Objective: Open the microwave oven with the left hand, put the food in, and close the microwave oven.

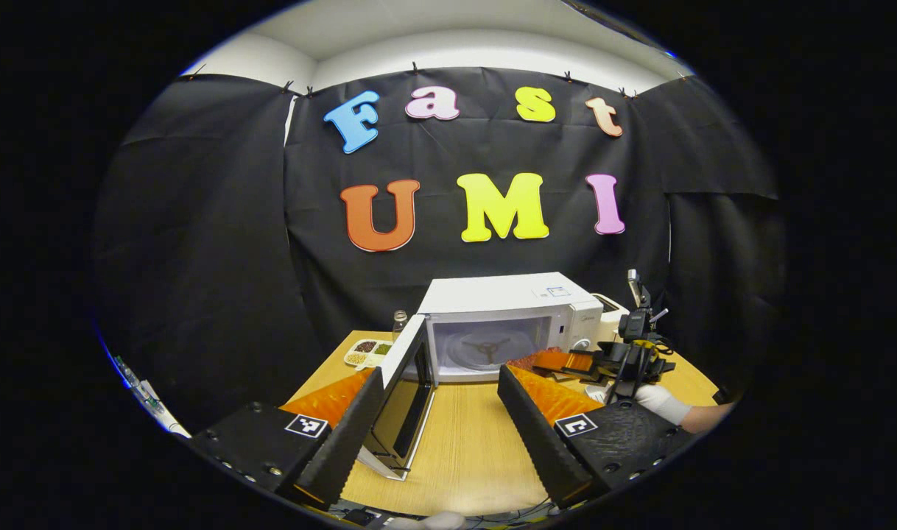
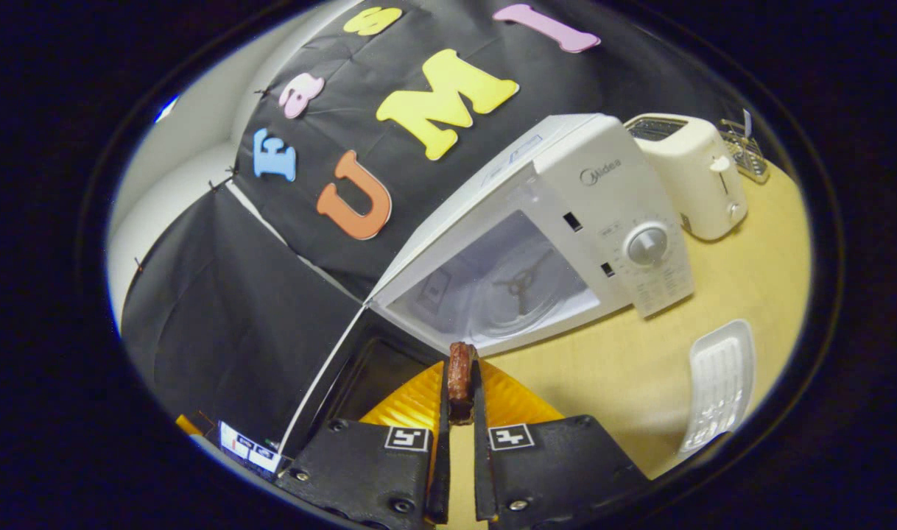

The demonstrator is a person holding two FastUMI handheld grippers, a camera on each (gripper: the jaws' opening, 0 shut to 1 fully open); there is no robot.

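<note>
Microwave: the white box-shaped microwave oven (image 1: 504,320) stands at the back of the pale wooden table (image 1: 470,442), at about 12 o'clock in the left gripper view; its cavity is open, with the glass turntable (image 1: 485,350) bare.
Door: the white-framed, dark-windowed microwave door (image 1: 404,394) is swung out toward 7 o'clock.
Left gripper: the left gripper (image 1: 441,423) hangs in front of the oven, fingers spread wide and grasping nothing; the door stands between them.
Right gripper: the right gripper (image 2: 459,390) is clenched on the food, both fingers pressing its sides.
Food: the reddish-brown, sausage-like piece of food (image 2: 460,377) sits at the fingertips, just before the cavity's lower edge at 12 o'clock in the right gripper view.
Beside the oven: a cream toaster (image 2: 688,173) at 2 o'clock, a white ridged tray (image 2: 721,383) at 4 o'clock.
Far left: a white divided dish of grains (image 1: 367,352) beside the door.
</note>
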